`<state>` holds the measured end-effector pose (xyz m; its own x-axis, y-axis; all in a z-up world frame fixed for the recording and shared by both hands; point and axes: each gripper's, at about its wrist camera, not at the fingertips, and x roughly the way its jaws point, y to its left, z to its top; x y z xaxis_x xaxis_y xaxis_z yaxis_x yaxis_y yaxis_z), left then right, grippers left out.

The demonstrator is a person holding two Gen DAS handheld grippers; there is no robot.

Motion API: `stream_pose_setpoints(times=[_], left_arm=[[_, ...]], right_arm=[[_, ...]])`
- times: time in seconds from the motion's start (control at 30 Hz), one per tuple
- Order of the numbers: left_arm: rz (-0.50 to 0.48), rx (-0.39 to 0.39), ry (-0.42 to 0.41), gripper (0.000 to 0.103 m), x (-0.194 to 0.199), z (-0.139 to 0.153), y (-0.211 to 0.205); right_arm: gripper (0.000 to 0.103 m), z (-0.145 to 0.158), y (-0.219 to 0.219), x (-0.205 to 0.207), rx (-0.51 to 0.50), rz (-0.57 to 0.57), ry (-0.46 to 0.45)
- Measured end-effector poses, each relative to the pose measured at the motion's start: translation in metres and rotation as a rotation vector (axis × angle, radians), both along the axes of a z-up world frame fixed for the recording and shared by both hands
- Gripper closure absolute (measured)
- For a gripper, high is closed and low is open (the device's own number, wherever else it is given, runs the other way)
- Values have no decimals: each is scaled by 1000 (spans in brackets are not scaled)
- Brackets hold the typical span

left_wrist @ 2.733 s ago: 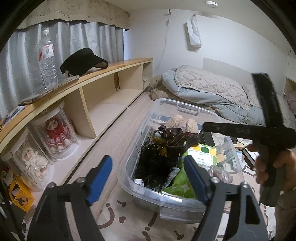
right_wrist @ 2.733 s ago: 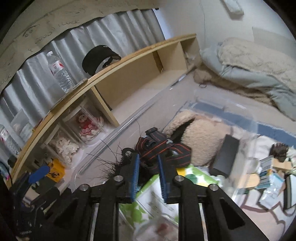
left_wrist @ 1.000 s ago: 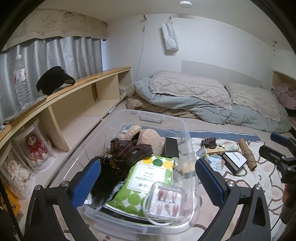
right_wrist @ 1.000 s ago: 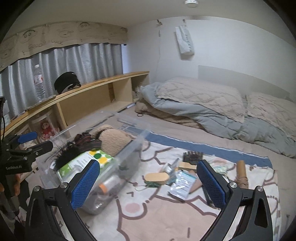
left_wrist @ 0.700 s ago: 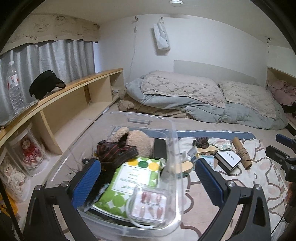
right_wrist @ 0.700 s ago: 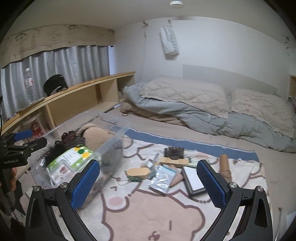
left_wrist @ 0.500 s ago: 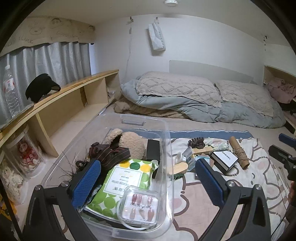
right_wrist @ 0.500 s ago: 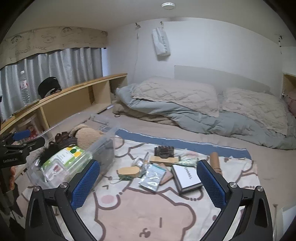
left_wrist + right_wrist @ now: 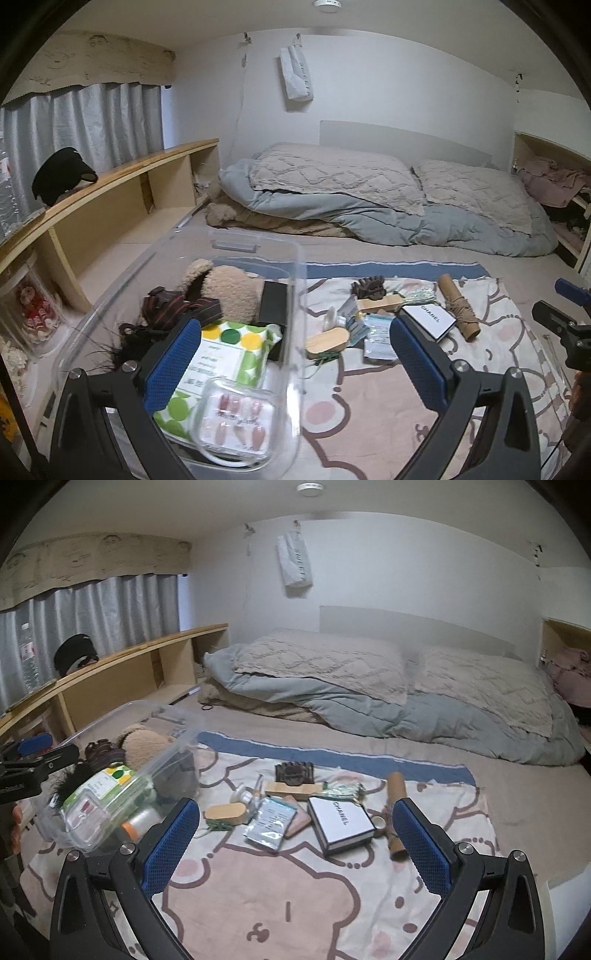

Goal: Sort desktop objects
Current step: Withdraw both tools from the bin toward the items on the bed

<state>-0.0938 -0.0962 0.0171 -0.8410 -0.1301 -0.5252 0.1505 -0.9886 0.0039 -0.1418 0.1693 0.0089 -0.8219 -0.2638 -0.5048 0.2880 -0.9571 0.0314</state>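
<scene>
both sets of fingers are spread wide with nothing between them: my right gripper (image 9: 295, 845) hangs low centre of its frame over the bear-print blanket (image 9: 280, 893), my left gripper (image 9: 291, 362) sits low in its own view, straddling the near wall of the clear storage bin (image 9: 295, 280). i read that as a pause between picks, jaws ready for whichever loose piece comes next. just beyond the right fingers, mid-frame, lies the unsorted cluster: a white box (image 9: 341, 825) printed "chanel", a silvery sachet (image 9: 271, 823) touching a wooden oval block (image 9: 226, 812), a dark claw clip (image 9: 294, 771) on a wooden slat, and a cardboard tube (image 9: 395, 808) wound with twine. the bin, at left, holds a plush toy (image 9: 225, 291), a green-dotted packet (image 9: 221, 354) whose print is too small to read, and a case of press-on nails (image 9: 232, 413). my left gripper's side, seen at the far left of the right view, carries lettering i can't make out whole.
</scene>
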Motion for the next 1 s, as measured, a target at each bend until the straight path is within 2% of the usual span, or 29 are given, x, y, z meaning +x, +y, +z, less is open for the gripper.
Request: stream_pose_setpoints(times=[0.27,0.7,1.0], left_arm=[[-47,-19,5,0,-8,0,21],[-88,18,2,0,-19,-3,38],[-129,-38,-15,0,-28,-13,56]], right_arm=[[0,-1,30,3,-11,-81,5],[0,-9,60,1,-52,-154,-28],[0,-25,65,-13,-61,-157,-78]])
